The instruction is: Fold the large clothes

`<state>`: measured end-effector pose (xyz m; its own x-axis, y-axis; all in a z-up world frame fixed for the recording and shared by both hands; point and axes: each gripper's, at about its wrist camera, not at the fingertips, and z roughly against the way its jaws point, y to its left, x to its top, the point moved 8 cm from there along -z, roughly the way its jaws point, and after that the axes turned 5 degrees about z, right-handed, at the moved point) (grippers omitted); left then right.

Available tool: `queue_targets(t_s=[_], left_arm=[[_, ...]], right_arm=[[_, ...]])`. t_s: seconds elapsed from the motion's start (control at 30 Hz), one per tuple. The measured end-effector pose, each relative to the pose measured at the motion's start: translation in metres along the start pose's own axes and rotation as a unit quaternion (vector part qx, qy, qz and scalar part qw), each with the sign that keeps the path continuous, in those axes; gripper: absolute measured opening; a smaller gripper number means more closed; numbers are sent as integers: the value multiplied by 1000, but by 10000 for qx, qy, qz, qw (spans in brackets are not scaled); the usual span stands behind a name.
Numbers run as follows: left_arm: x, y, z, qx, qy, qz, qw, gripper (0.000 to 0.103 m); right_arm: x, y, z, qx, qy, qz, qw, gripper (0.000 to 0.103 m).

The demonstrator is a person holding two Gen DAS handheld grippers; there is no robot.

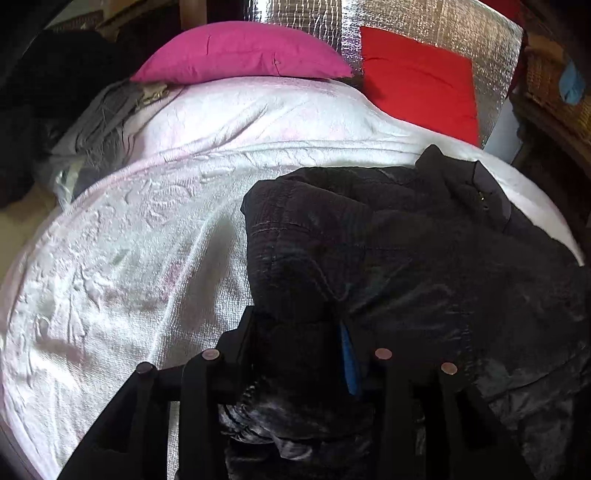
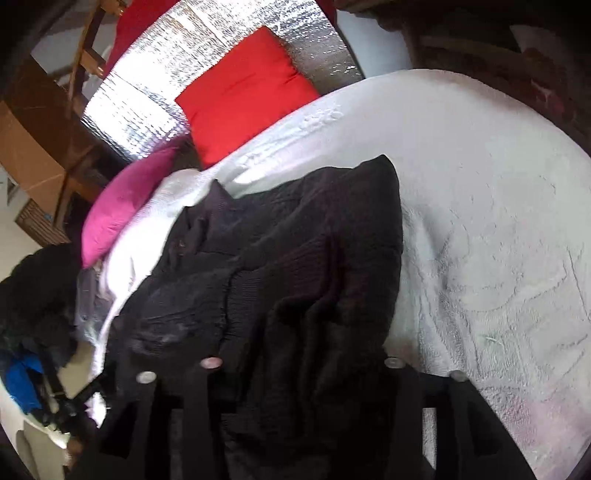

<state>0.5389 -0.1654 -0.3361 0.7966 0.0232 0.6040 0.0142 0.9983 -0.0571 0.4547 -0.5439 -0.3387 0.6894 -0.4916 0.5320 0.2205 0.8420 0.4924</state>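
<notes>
A large black quilted jacket [image 1: 406,240] lies crumpled on a bed with a white textured cover [image 1: 147,240]. In the left wrist view it fills the right half, and a bunched fold of it is pinched in my left gripper [image 1: 297,325], beside a blue pad on the right finger. In the right wrist view the jacket [image 2: 295,240] runs from the middle down into my right gripper [image 2: 310,350]. There gathered folds fill the gap from finger to finger. The black fingers are hard to pick out against the dark fabric.
A pink pillow [image 1: 240,51] and a red pillow [image 1: 417,81] lean at the head of the bed against a silver foil panel [image 1: 424,22]. A grey garment [image 1: 99,129] and a dark clothes pile [image 1: 44,92] lie at the bed's left edge. A wicker basket [image 1: 550,85] stands far right.
</notes>
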Motion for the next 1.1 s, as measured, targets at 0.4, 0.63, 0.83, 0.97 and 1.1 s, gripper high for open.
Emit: queue_targets(t_s=[0.4, 0.63, 0.83, 0.97, 1.1], left_arm=[[-5, -15, 6, 377, -250, -495, 9977, 45], [-6, -10, 9, 411, -267, -536, 9974, 46], [-4, -3, 4, 235, 45, -482, 9985, 80], [-8, 19, -6, -745, 721, 391, 9938, 80], [-12, 34, -13, -1332, 953, 995, 9815, 78]], right_arm=[[4, -22, 4, -175, 58, -96, 9998, 69], [2, -24, -2, -125, 50, -155, 9998, 69], [-5, -9, -12, -90, 153, 128, 9998, 58], [-6, -8, -11, -79, 148, 171, 9997, 58], [-9, -13, -15, -3, 229, 6, 9997, 63]])
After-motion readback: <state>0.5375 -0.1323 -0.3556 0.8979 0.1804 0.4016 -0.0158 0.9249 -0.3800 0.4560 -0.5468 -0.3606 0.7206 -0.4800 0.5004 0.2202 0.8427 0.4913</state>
